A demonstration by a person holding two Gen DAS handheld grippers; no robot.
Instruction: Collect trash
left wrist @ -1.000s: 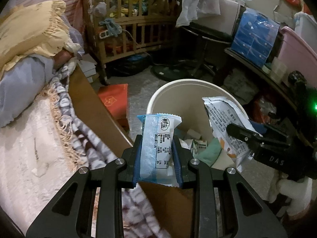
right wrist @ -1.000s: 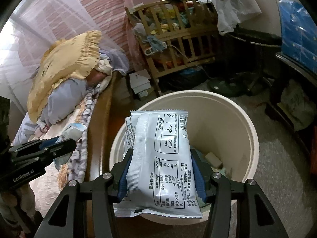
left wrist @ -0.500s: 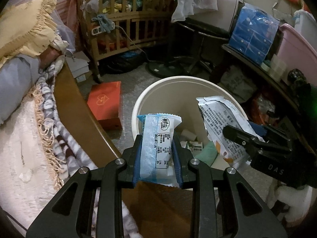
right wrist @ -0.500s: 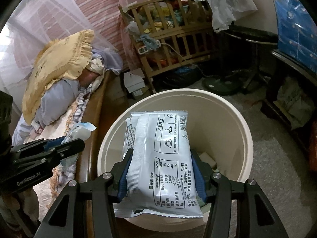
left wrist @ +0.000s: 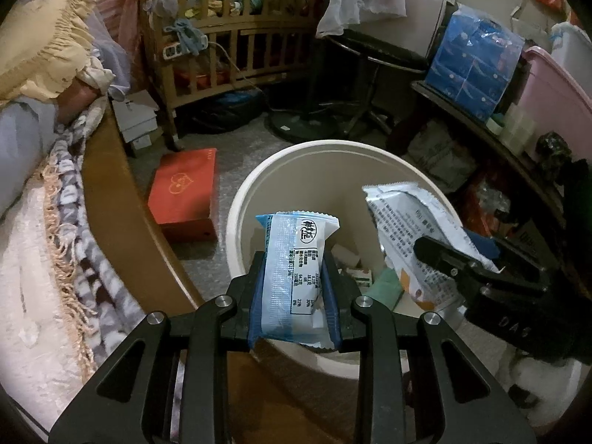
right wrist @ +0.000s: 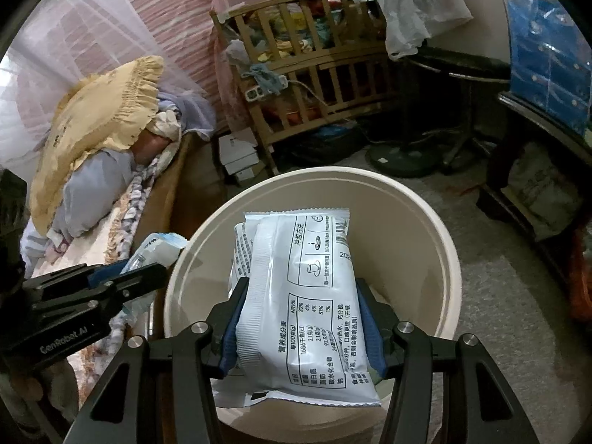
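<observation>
My left gripper (left wrist: 294, 270) is shut on a small blue-and-white snack wrapper (left wrist: 294, 266), held over the near rim of a cream round bin (left wrist: 296, 155). My right gripper (right wrist: 301, 310) is shut on a large white snack bag (right wrist: 307, 296), held over the bin's opening (right wrist: 425, 222). In the left wrist view the right gripper (left wrist: 481, 273) and its white bag (left wrist: 410, 233) sit at the bin's right side. In the right wrist view the left gripper (right wrist: 111, 281) and its wrapper (right wrist: 155, 255) are just left of the bin. Several pieces of trash (left wrist: 384, 281) lie at the bin's bottom.
A wooden bed edge (left wrist: 122, 214) with fringed blanket and a yellow pillow (right wrist: 96, 129) is on the left. A red box (left wrist: 185, 192) lies on the floor beside the bin. A wooden crib (left wrist: 229, 44), a fan base (left wrist: 299, 125) and a cluttered dark shelf (left wrist: 481, 125) stand behind.
Both grippers have moved forward and over the bin with their wrappers still held. The bed has slid to the left and the red box has come fully into view.
</observation>
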